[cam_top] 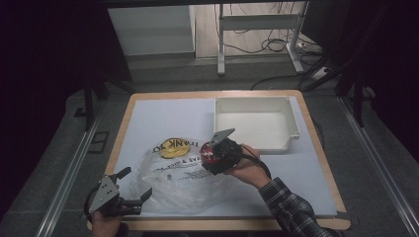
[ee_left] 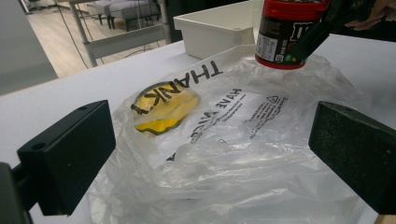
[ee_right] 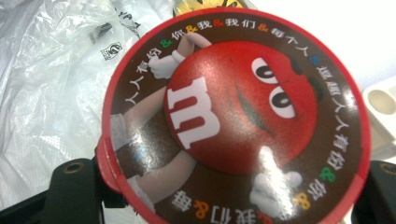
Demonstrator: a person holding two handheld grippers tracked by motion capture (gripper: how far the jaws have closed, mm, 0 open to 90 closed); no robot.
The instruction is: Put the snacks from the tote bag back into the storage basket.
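Right gripper (cam_top: 213, 157) clamped around a red candy tub (cam_top: 211, 154), jaws on either side of it, held up in the air just over the far edge of the crumpled plastic bag (cam_top: 185, 177). Probably either just lifted out of the bag or headed for the empty white bin (cam_top: 257, 123) right behind it, hard to say which. Tub tilted lid-first toward the right gripper's camera, so mostly a big round lid (ee_right: 236, 119) there.

Left gripper (cam_top: 129, 188) down at the near-left corner, jaws wide apart, nothing in them, lined up on the near edge of the bag, looks ready to pin or pull it. Something yellow (ee_left: 163, 109) still inside the bag under the print.

White sheet over a wood-edged table (cam_top: 316, 143), dim room, grey floor, cables and metal desk legs (cam_top: 221, 39) at the back.
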